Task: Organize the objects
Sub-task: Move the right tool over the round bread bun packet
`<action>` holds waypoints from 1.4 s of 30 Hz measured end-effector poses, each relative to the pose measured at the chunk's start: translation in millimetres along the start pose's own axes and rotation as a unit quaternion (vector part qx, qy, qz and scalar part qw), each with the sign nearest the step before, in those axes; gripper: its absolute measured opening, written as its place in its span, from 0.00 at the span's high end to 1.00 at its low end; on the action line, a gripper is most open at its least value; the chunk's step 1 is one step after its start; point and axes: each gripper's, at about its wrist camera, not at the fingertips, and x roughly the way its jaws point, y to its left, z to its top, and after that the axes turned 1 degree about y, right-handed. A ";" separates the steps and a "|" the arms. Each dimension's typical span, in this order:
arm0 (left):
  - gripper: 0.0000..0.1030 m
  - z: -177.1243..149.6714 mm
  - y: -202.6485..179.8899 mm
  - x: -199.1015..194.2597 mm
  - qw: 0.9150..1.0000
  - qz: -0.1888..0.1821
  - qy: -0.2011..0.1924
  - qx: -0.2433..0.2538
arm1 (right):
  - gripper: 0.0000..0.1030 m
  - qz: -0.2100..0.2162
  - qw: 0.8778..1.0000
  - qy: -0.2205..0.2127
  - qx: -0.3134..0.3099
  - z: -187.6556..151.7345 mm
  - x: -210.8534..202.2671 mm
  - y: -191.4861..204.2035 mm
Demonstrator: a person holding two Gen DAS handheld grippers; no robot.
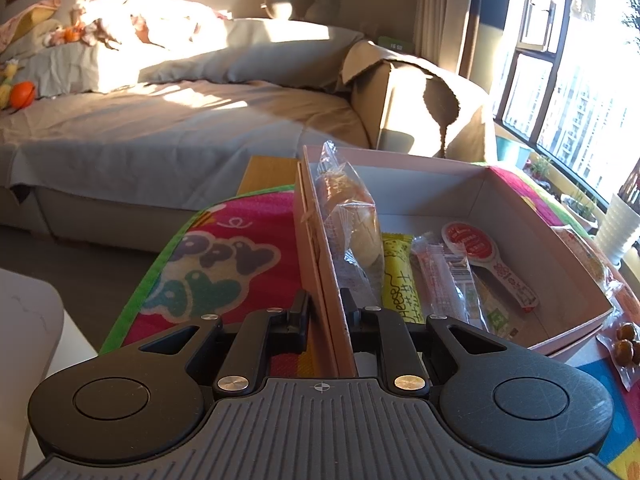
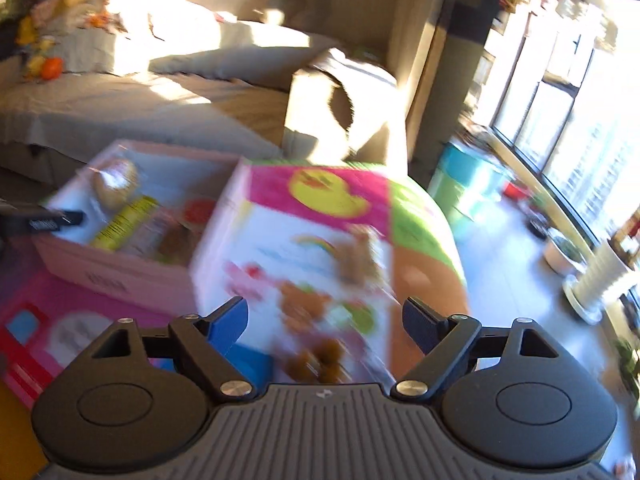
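Note:
A pink cardboard box (image 1: pixel 516 196) sits on a colourful play mat (image 1: pixel 240 248). My left gripper (image 1: pixel 326 310) is shut on the box's left wall (image 1: pixel 320 264). Inside the box lie a wrapped bun (image 1: pixel 352 216), a yellow cheese snack bar (image 1: pixel 400 280), clear sachets (image 1: pixel 448 276) and a red-capped spoon packet (image 1: pixel 488 264). A bag of brown balls (image 1: pixel 624 344) lies on the mat right of the box. My right gripper (image 2: pixel 326 326) is open and empty above snack packets (image 2: pixel 320 356) on the mat; this view is blurred. The box (image 2: pixel 116 268) is to its left.
A grey covered sofa (image 1: pixel 160 120) stands behind the mat. Windows and potted plants (image 1: pixel 580 208) are at the right. A white ribbed bin (image 2: pixel 596 280) and a teal stool (image 2: pixel 468 192) stand on the floor. A white table edge (image 1: pixel 24 340) is at the left.

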 end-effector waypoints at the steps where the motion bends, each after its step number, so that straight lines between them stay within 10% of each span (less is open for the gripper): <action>1: 0.83 0.1 -0.2 0.1 1.000 0.001 0.000 -0.001 | 0.13 -0.014 1.000 0.010 0.017 -8.7 -0.4 -11.7; 7: 0.83 -0.4 -1.3 -1.3 1.000 0.001 -0.001 -0.004 | 0.08 -0.056 0.989 0.062 0.124 -54.5 9.9 -57.5; 16: 0.83 1.5 -1.2 -0.7 1.000 0.002 0.004 0.006 | 0.08 -0.006 0.956 0.089 0.278 -87.7 28.3 -77.7; 30: 0.83 0.7 -0.5 -1.0 1.000 0.000 0.002 0.001 | 0.16 0.093 0.974 0.085 0.190 -69.5 33.4 -11.1; 42: 0.83 -0.7 1.0 0.1 1.000 0.001 0.003 0.004 | 0.15 0.057 0.991 0.029 0.118 -60.1 -4.6 -7.9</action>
